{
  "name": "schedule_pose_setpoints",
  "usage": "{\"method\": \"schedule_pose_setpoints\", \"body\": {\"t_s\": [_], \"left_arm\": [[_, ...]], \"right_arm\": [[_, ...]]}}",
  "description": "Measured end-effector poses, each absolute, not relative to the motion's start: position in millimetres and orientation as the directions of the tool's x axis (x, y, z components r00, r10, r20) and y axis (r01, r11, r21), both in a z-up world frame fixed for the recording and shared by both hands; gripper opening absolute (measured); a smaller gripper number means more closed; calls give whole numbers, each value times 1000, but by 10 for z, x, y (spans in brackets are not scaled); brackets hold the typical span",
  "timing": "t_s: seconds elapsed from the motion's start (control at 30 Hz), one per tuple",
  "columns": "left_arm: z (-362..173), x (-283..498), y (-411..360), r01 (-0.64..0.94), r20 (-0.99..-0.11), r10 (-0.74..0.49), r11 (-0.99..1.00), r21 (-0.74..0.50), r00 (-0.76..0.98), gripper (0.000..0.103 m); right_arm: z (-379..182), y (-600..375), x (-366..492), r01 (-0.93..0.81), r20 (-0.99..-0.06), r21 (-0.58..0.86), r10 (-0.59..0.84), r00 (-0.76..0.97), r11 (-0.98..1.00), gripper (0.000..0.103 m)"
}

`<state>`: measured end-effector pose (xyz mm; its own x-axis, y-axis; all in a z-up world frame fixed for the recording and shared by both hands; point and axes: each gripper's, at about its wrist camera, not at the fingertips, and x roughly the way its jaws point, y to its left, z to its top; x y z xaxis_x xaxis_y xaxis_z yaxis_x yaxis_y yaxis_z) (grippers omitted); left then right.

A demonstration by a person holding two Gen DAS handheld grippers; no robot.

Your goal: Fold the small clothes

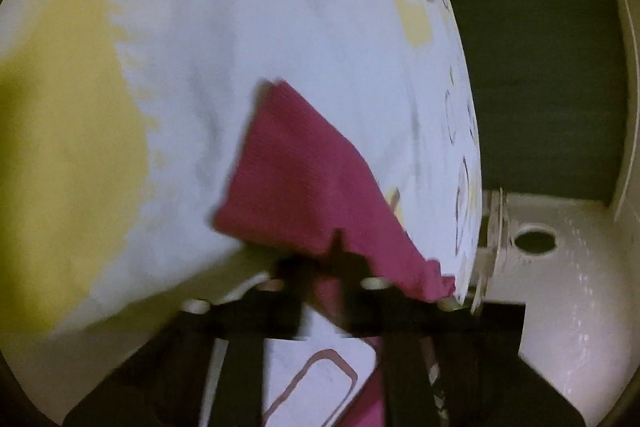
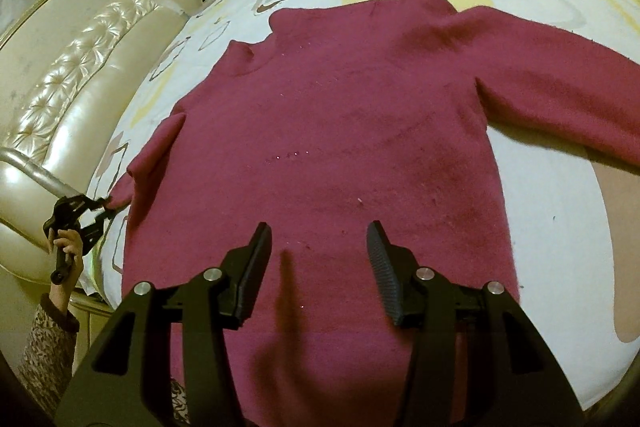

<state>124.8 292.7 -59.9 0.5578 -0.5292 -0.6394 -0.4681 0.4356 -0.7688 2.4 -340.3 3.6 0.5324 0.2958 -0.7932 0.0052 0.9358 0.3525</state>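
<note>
left gripper (image 2: 105, 206): clamped on the cuff of the sweater (image 2: 340, 131), by the bed's (image 2: 560, 219) left edge
sweater: flat on the bed, soft, floppy knit; probably best grabbed at cuffs or hem
right gripper (image 2: 320, 259): jaws apart, empty, over the hem

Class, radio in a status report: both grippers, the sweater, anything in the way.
Left gripper shut on sweater sleeve cuff. Right gripper open above hem, empty. Sweater flat on bed. Nothing in the way.
</note>
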Motion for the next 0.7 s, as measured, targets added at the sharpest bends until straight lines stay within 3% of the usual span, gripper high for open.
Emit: {"method": "schedule_pose_setpoints", "body": {"t_s": [0.13,0.47,0.7], "left_arm": [[-496,1243,2898,-468,-687,-472,506,-725,553,4],[137,1023,3466,-457,-710,-257,614,-644,655,4],[-10,846,3778,-508,-751,-206,622,-596,628,4]], "right_arm": [[41,-3402,11,4,-793,352,295,533,936,49],[91,-3439,34,1,-785,348,291,547,937,49],[41,-3459,32,18,-791,350,285,542,937,49]]}}
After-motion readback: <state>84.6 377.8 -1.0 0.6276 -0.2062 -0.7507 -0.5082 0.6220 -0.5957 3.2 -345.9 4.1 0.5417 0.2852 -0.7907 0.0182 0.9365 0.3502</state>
